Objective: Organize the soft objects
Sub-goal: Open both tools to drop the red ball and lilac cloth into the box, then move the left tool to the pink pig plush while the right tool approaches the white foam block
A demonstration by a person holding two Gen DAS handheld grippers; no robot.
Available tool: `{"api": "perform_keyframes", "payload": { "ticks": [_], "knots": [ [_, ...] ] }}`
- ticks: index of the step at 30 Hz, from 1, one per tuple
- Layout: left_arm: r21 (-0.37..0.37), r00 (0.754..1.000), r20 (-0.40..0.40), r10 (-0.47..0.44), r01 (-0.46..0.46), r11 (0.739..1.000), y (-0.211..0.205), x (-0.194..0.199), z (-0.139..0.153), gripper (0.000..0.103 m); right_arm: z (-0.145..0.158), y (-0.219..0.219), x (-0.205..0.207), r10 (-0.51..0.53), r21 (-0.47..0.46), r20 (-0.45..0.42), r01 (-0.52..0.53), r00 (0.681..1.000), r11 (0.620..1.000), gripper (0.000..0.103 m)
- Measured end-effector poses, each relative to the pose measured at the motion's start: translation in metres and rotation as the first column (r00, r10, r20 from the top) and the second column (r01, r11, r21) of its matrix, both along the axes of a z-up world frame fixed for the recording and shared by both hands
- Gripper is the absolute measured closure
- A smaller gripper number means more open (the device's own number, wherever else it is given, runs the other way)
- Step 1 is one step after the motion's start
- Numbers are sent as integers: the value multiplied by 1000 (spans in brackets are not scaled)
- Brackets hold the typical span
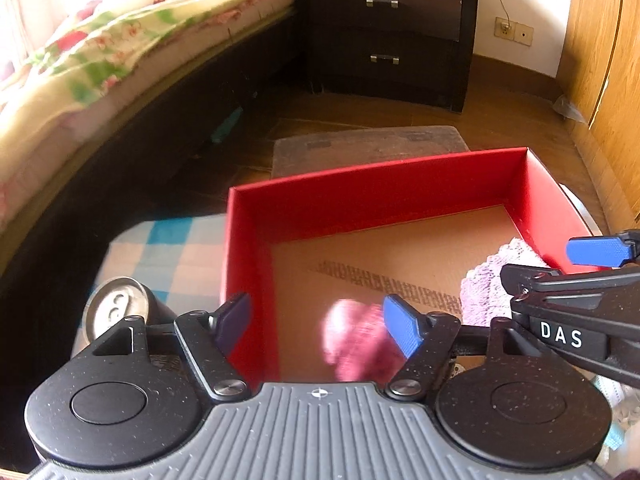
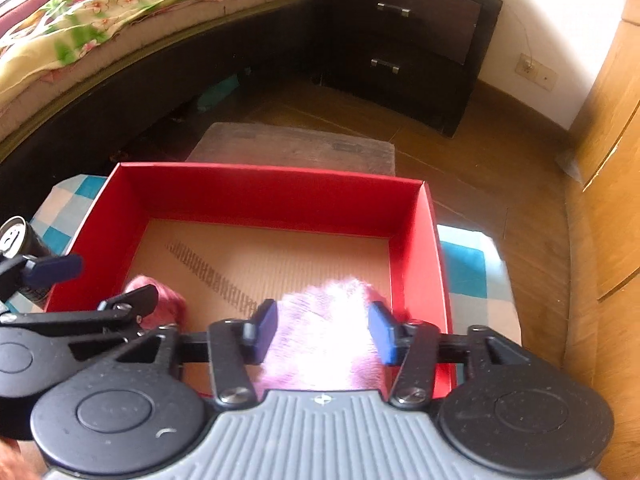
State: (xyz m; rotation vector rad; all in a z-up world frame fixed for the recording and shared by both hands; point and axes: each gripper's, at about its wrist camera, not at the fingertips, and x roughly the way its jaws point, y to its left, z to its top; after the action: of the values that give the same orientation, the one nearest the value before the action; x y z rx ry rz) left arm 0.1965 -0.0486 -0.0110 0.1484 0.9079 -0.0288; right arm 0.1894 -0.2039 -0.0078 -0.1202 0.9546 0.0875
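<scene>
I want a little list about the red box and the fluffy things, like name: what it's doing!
red box: open, cardboard floor showing
dark pink fluffy thing: blurred, inside the box, between the left tool's open fingers
light purple fluffy thing: inside the box, between the right tool's fingers
left tool: open
right tool: grip unclear
can: outside the box

- A home bedroom, plainly.
- A bed [image 1: 80, 60] with a floral blanket [image 2: 80, 12] runs along one side.
- A dark two-drawer nightstand [image 1: 388, 32] stands beside it.
- Wooden floor [image 2: 500, 152], wall socket [image 1: 514, 32], wooden wardrobe [image 1: 604, 60].
</scene>
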Motion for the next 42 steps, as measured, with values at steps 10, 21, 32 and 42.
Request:
{"api": "perform_keyframes", "payload": {
  "ticks": [10,21,32,42],
  "knots": [
    [-33,1000,7,6,-6,999,5,-16,17,24,14,-9,-18,-14,17,11,14,1000,1000,68],
    [-82,999,12,-34,35,996,13,-57,40,24,35,-21,-65,-2,85,40,-1,999,996,64],
    [-129,989,-45,-141,134,983,19,-136,29,24,21,-27,-141,51,175,-15,-48,999,983,64],
    [-84,960,-105,-258,250,965,1,-179,10,24,13,-24,-174,62,212,-47,-51,997,976,63]
  ]
}}
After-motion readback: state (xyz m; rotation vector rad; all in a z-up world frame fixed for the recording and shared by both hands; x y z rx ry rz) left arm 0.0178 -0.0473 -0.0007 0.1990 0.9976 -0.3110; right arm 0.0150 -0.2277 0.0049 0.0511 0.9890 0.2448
